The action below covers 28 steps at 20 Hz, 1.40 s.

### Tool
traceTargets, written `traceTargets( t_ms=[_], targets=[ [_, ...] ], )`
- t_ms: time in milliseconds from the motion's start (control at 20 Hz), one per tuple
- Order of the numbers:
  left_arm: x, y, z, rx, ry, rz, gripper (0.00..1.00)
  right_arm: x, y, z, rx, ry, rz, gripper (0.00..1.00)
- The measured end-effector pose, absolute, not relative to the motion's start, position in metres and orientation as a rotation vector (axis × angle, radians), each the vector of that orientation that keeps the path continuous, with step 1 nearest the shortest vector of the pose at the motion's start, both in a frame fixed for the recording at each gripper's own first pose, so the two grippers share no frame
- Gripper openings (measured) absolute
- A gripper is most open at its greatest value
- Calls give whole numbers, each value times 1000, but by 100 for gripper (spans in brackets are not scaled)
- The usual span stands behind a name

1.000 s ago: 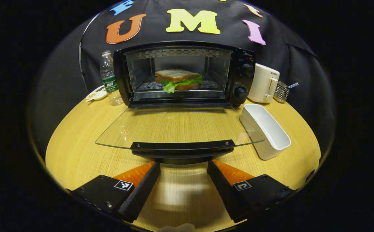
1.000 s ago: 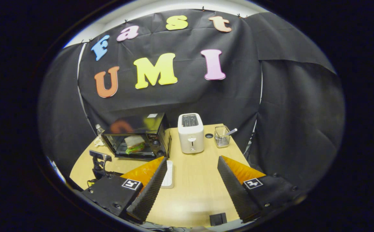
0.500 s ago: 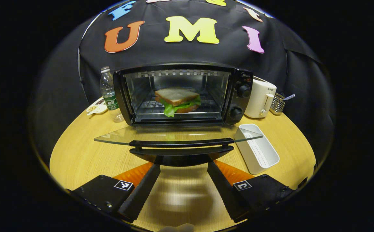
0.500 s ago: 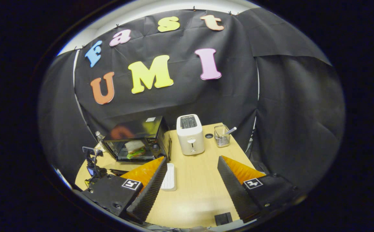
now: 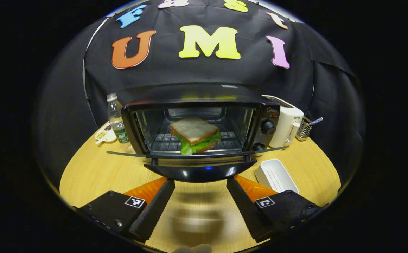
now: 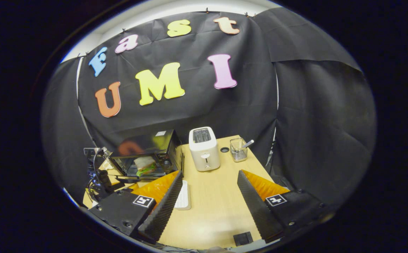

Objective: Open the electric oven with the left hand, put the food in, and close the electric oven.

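On the far rack inside the black electric oven (image 5: 197, 119) sits the lettuce sandwich (image 5: 194, 135), so closing is in hand: left gripper (image 5: 198, 207), jaws open beneath the glass door's black handle (image 5: 199, 172), should lift it shut.

On the bench (image 5: 84, 172) stood a water bottle (image 5: 115, 117), a white toaster (image 6: 204, 149), a wire basket (image 6: 238, 149) and a white tray (image 5: 276, 175).
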<state>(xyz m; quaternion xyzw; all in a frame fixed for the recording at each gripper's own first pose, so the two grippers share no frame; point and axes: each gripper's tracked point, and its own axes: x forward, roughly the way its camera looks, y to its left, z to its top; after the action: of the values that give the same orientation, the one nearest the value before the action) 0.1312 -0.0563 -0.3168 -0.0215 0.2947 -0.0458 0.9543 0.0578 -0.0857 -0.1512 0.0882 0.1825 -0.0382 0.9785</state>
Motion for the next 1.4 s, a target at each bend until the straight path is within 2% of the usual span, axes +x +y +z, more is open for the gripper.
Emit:
traceTargets(
  t_ms=[450,1000,1150,1300,1350,1400],
  targets=[
    [172,-51,-278,-78,525,-73,97,55,-80,-143,168,360,-59,100],
    [158,-46,-265,-58,503,-66,96,48,-69,-137,158,360,-30,100],
    [143,-43,-237,-64,464,-67,96,45,-61,-129,150,346,-10,100],
    [132,-30,-182,-58,362,-60,96,41,-47,-112,137,318,16,100],
    [125,-24,-163,-47,332,-54,96,38,-41,-104,130,301,27,89],
    [122,-21,-150,-40,299,-54,97,35,-35,-95,122,283,38,90]
  ],
)
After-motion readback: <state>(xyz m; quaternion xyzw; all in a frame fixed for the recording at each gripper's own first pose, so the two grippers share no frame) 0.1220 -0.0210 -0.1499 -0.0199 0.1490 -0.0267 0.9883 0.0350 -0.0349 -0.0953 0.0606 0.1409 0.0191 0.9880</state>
